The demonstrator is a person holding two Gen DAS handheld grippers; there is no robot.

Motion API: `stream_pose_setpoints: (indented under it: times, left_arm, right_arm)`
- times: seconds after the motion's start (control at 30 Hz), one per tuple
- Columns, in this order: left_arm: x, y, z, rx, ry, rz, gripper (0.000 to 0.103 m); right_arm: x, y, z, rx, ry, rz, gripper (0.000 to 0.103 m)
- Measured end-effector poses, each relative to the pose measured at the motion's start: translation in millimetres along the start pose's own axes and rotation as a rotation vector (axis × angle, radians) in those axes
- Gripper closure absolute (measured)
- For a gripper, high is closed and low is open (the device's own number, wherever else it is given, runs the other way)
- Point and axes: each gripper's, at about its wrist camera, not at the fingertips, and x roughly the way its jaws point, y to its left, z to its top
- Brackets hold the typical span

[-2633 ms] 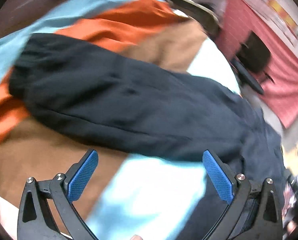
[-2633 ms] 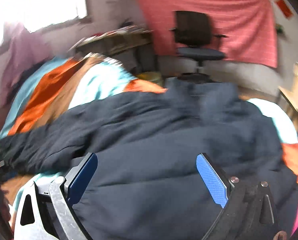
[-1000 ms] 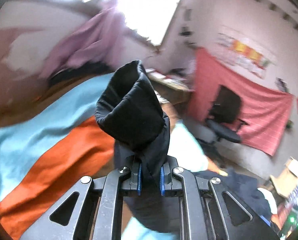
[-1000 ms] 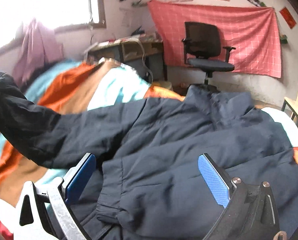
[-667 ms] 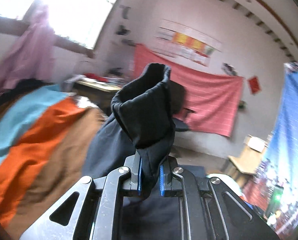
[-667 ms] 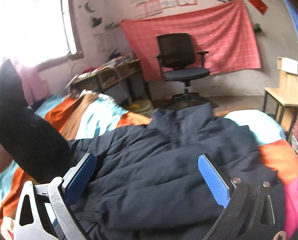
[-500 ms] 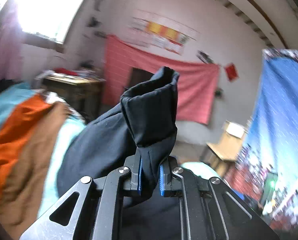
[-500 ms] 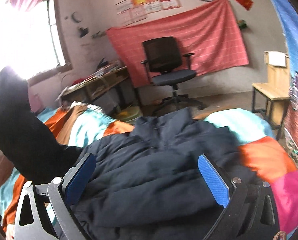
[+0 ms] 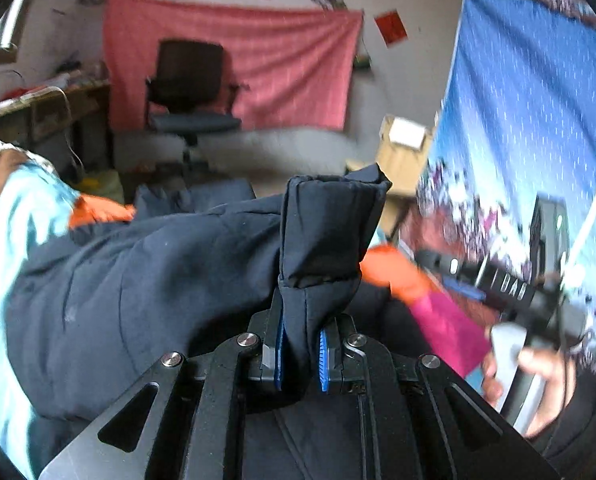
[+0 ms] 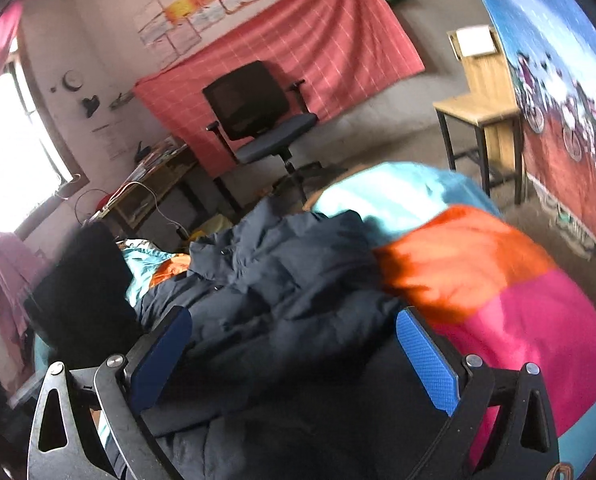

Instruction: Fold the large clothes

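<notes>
A dark navy padded jacket [image 10: 282, 276] lies on a bed with a striped blanket [image 10: 497, 280]. My left gripper [image 9: 299, 354] is shut on the cuff end of the jacket's sleeve [image 9: 325, 232], which stands up from the jaws while the sleeve stretches left across the jacket body [image 9: 138, 280]. In the right wrist view that raised sleeve [image 10: 82, 280] shows at the left. My right gripper [image 10: 294, 352] is open and empty, low over the jacket's lower part. It also shows at the right of the left wrist view [image 9: 497, 284], held by a hand.
A black office chair [image 10: 258, 116] stands before a pink wall cloth [image 10: 298, 52]. A wooden chair [image 10: 481, 104] stands at the right by a blue wall hanging [image 10: 545, 52]. A cluttered desk [image 10: 150, 184] is at the left under a bright window.
My left gripper has swung the held sleeve rightward over the jacket body, from the window side toward the blue hanging. My right gripper stayed open and turned right.
</notes>
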Motion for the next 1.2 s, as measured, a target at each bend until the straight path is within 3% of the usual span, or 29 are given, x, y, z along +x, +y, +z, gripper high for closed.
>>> stream_pose_setpoints:
  times: [0.2,0.4,0.6,0.67,0.7,0.73,1.03,1.13,1.2]
  left_arm:
    - [32,-6,-35,0.037,0.130,-0.035,0.093]
    - [45,-9,-56,0.080,0.211,-0.031,0.088]
    - [49,-6,-73,0.088,0.238,-0.048,0.081]
    - [46,-8,-74,0.088,0.251,-0.075,0.063]
    - [46,-9,-75,0.075,0.268,-0.124,0.024]
    - [45,-10,-74,0.060,0.271,-0.151,0.008]
    - [18,-10,-77,0.029,0.213,-0.144,0.008]
    - [-7,6,-78,-0.027,0.150,-0.118,0.008]
    - [-27,20,-77,-0.058,0.083,-0.062,0.008]
  right_arm:
    - [12,-31,-7,0.169,0.085,0.144,0.000]
    - [27,-53,-17,0.373,0.173,0.254,0.000]
    - [35,-52,-31,0.416,0.246,0.299,0.000]
    - [35,-50,-36,0.413,0.271,0.296,0.000]
    - [36,-49,-38,0.414,0.281,0.300,0.000]
    - [37,-49,-40,0.418,0.295,0.308,0.000]
    - [50,-34,-58,0.420,0.399,0.356,0.000]
    - [49,-26,-68,0.396,0.407,0.353,0.000]
    - [48,-22,-72,0.384,0.408,0.362,0.006]
